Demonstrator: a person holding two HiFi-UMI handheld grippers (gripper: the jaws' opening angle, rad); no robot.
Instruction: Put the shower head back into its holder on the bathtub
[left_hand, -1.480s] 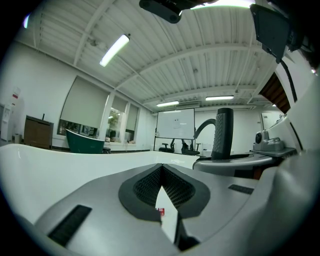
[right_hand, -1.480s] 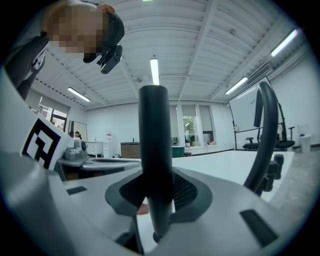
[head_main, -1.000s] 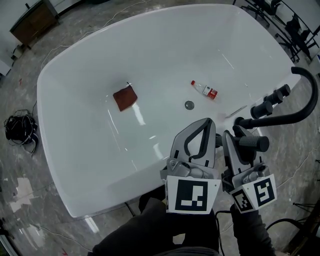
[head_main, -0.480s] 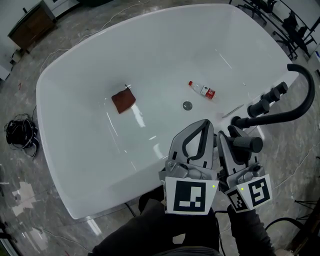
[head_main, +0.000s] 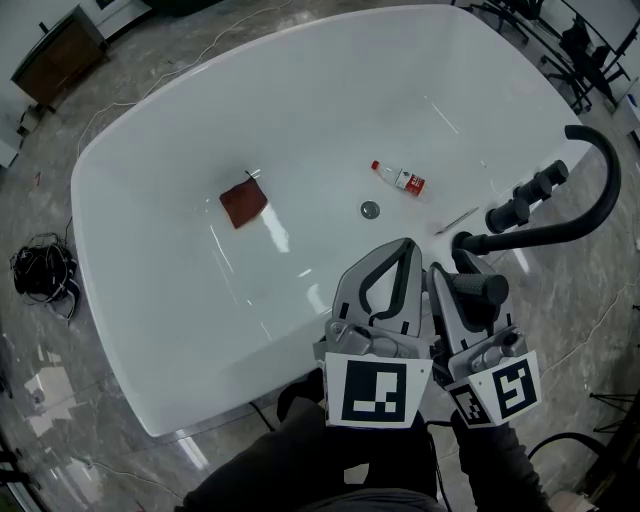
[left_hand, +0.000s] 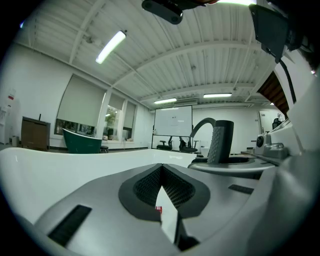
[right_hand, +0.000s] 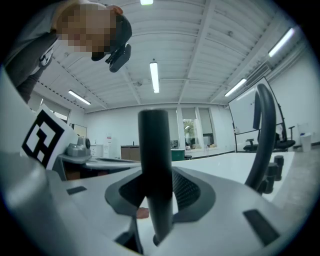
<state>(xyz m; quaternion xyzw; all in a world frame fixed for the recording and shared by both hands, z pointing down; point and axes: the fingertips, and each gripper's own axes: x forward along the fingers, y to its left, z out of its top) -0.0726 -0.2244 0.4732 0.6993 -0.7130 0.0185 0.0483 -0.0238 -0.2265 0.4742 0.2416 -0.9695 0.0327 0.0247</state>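
Both grippers have shifted toward 10 o'clock. Jaws of the right gripper (right_hand: 156, 187) grip the shower head (head_main: 482, 291) handle; the left gripper (left_hand: 161, 169) jaws are closed, empty, near the bathtub (head_main: 150, 200) rim at 5 o'clock.

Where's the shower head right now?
Head view, lower right: the shower head, clamped in the right tool, over the tub's near rim by the faucet.

In the bathtub (head_main: 150, 200), a cloth (head_main: 243, 203) lies left of the drain (head_main: 370, 209), a bottle (head_main: 399, 178) just right of it.
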